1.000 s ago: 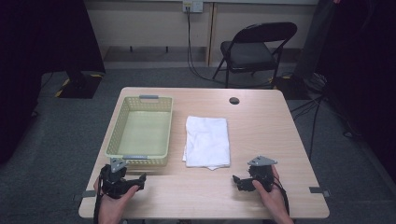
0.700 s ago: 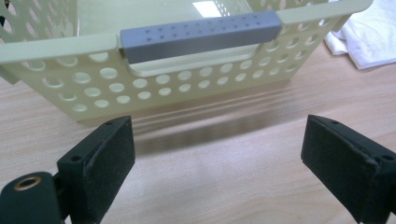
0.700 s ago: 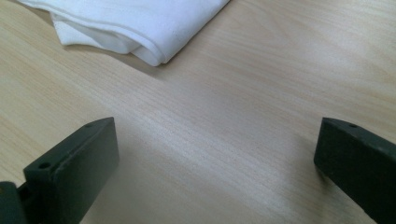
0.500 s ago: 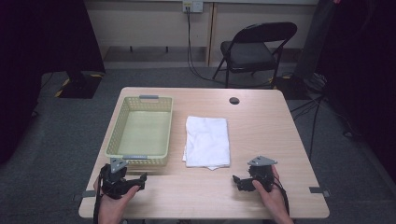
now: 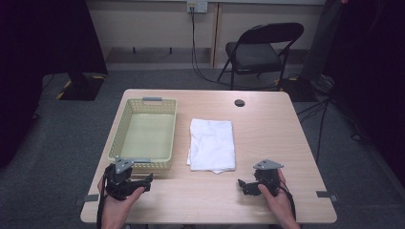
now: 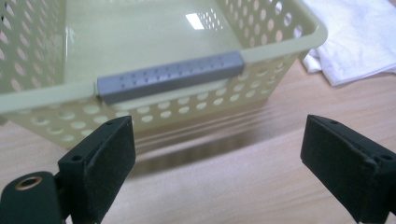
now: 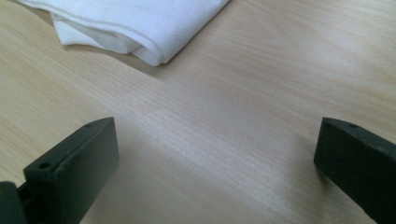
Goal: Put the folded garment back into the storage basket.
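The wooden table (image 5: 267,129) carries three items. A pale yellow perforated plastic basket (image 5: 123,129) sits toward the table's left edge, long axis running from near edge to far edge, with a grey handle strip at each short end. Its interior is bare. A folded white cloth (image 5: 212,144) lies flat just beside the basket's right wall, near the middle of the table, apart from the basket. A small dark round disc (image 5: 239,103) sits near the far edge, well apart from the cloth.

The left gripper (image 5: 143,182) rests at the near-left corner, held in the person's left hand (image 5: 117,207), just short of the basket's near wall. In the left gripper view its jaws stand wide apart with nothing between them; the basket's near grey handle (image 6: 170,75) lies directly ahead, and a corner of the cloth shows at upper right.

The right gripper (image 5: 244,185) rests toward the near-right corner, held in the person's right hand (image 5: 279,200), near the cloth's near-right corner but not touching it. In the right gripper view its jaws also stand wide apart over bare tabletop, the folded edge of the cloth ahead.

A black folding chair (image 5: 262,50) stands on the grey floor beyond the far edge.
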`<state>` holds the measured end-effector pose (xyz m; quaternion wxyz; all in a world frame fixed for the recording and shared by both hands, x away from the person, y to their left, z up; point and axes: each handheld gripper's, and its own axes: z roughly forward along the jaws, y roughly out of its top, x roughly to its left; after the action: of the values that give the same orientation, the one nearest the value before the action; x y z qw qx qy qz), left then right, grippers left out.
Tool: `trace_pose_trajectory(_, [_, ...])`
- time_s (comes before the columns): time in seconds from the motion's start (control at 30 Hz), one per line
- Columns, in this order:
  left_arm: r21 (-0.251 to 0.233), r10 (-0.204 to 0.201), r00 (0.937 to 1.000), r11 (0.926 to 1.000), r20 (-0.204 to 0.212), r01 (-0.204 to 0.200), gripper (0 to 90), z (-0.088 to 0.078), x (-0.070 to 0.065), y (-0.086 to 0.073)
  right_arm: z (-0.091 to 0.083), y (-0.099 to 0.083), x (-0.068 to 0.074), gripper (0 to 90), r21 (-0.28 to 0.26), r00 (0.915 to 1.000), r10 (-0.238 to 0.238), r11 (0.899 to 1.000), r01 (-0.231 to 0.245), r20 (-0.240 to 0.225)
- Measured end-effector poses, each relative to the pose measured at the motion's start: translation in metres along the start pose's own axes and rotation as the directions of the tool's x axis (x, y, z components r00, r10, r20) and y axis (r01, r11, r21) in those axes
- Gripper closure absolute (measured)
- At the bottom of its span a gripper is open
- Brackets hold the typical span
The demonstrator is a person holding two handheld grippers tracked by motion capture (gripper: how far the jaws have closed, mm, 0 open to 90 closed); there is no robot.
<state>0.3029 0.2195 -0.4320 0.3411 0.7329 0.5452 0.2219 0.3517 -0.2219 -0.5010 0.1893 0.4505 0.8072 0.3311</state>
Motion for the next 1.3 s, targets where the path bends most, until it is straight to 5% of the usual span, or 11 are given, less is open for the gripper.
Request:
trace_pose_trajectory(0.3, [-0.001, 0.053, 0.9986, 0.9986, 0.005, -0.053, 9.4, 0.0, -0.013, 0.01, 0.0, 0.0, 0.0, 0.0, 0.0, 1.0, 0.0, 1.0, 0.0, 0.0])
trace_pose_trajectory(1.3, [-0.035, 0.097, 0.9937, 0.9948, 0.055, -0.095, 9.0, 0.017, -0.047, 0.047, 0.0, 0.0, 0.0, 0.0, 0.0, 1.0, -0.001, 1.0, 0.001, 0.0])
